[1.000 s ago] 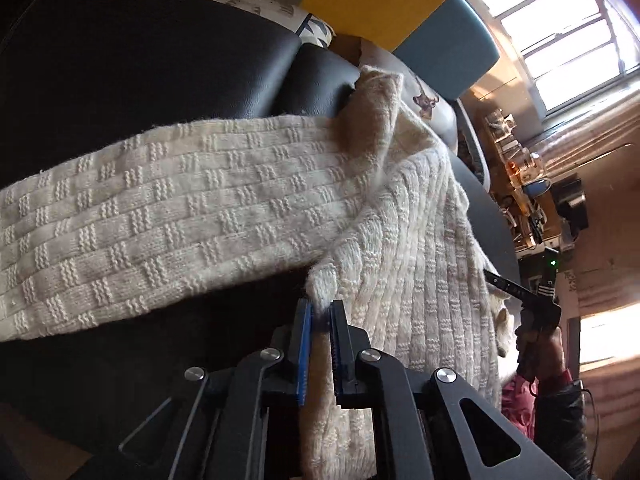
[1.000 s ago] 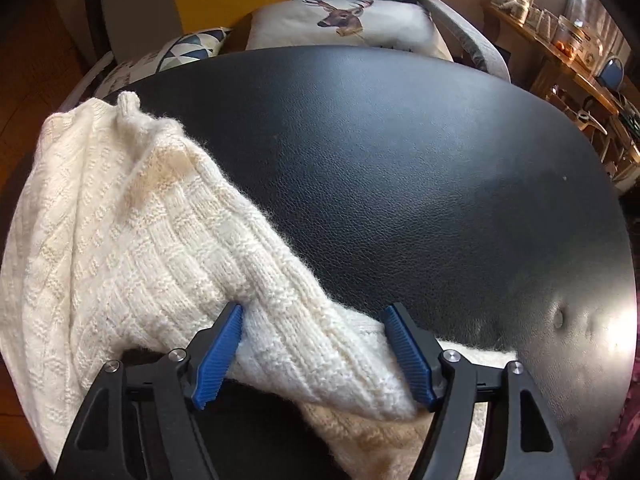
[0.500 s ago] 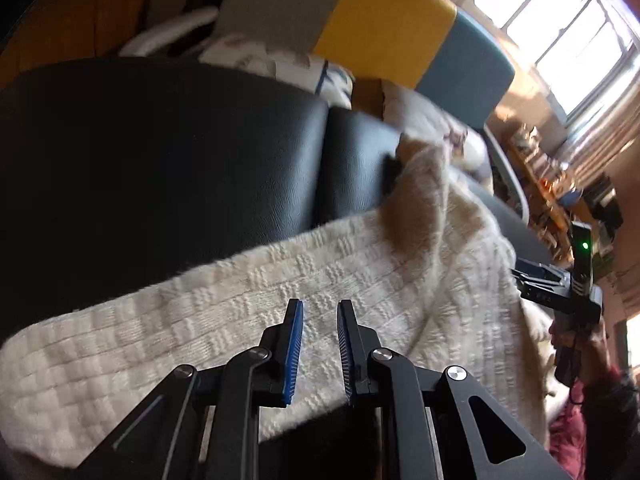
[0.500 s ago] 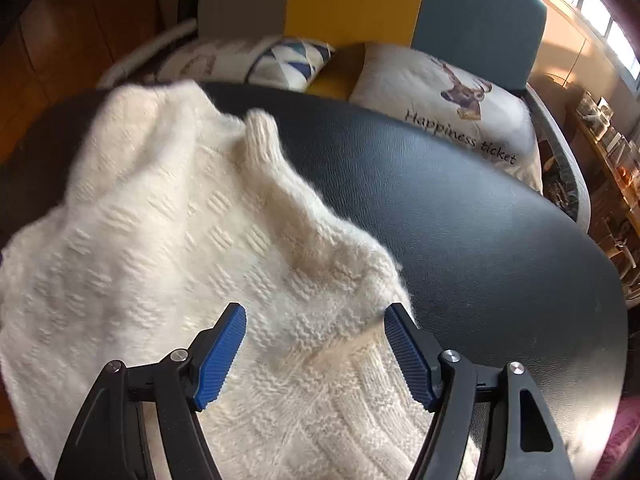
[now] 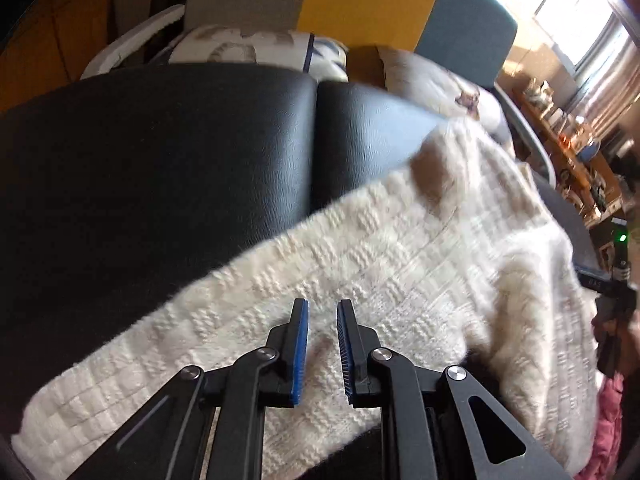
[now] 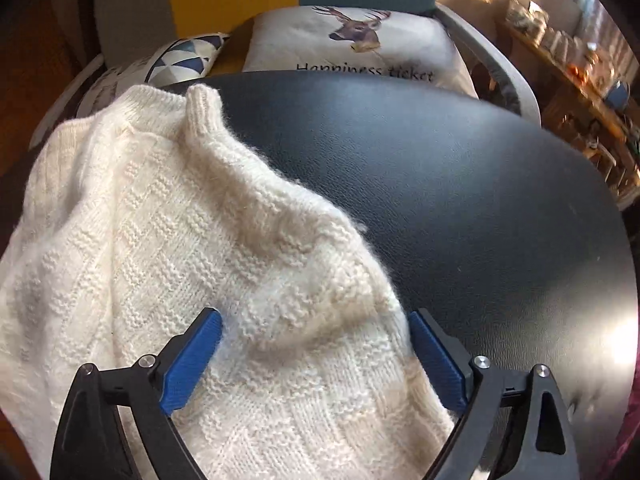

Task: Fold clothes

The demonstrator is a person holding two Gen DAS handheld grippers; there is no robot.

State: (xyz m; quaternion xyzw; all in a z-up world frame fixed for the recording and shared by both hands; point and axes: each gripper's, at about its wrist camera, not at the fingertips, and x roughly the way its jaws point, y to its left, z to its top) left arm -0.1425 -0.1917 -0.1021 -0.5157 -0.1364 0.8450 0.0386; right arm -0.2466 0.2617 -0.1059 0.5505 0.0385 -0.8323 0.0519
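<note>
A black padded surface fills both views, with a cream knit sweater spread across it. Behind sit a deer-print cushion and a triangle-patterned cushion. The right gripper gapes wide over the knit, holding nothing. The left gripper hovers above the sweater, jaws slightly parted, empty.

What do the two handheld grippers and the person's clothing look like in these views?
Both the left gripper and the right gripper have black angular linkage arms with silver pivot screws and blue ridged finger pads. In the left wrist view, the right unit shows a green light, and a dark pink sleeve is visible.
</note>
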